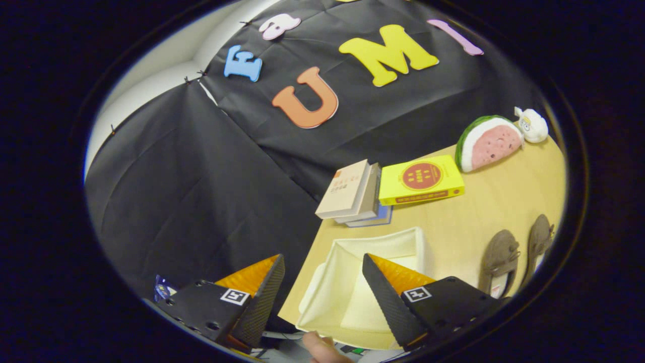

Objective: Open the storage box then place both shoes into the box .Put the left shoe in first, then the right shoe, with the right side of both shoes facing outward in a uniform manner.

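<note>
The gripper [322, 282] hangs tilted above the table edge, its jaws spread wide and holding nothing. Just under them a person's fingertip [320, 348] pokes up beside the near wall of the box [347, 282], which sits open-topped between and just ahead of the fingers, one of them hanging over its hollow. Off to the side of that finger, apart from the box, the two brown shoes [514, 254] lie side by side on the table [468, 217]. Beyond the box sit a stack of books [355, 194] and a yellow book [421, 179]; farther still, a watermelon toy [488, 142] and a small white toy [530, 125]. My worry: the shoes look alike, so grabbing the wrong one first or turning it the wrong way seems easy, and the soft box wall could fold if bumped.
</note>
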Demonstrator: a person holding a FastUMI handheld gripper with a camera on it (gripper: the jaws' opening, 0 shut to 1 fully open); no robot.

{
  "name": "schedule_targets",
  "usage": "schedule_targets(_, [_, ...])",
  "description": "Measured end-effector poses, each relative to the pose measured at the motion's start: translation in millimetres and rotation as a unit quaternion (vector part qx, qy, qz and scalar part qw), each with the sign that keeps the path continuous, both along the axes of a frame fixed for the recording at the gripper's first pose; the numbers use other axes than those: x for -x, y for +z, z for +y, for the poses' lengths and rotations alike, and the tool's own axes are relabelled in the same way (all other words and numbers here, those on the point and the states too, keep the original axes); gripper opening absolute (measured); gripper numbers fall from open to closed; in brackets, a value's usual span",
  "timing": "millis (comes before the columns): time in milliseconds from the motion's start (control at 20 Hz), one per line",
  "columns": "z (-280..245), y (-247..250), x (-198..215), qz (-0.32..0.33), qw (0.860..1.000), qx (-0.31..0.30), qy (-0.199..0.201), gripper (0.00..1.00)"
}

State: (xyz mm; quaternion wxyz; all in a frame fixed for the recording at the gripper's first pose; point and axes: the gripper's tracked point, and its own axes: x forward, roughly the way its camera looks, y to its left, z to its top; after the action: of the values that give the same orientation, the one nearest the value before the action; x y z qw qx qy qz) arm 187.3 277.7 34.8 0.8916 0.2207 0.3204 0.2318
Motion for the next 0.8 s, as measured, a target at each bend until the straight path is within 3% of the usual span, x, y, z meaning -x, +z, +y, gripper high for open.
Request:
schedule_targets(150, [-59, -39, 0, 0.065, 0.996, 0.038, -0.049, 0.95])
schedule_targets(350, [-111, -88, 8, 0.119, 0.987, 0.097, -0.045, 0.94])
schedule_targets(600, [-198, -147, 6, 0.101, 0.948, 0.290, -0.080, 0.95])
schedule_targets(800, [-230, -174, 5, 0.100, 0.930, 0.339, -0.099, 0.92])
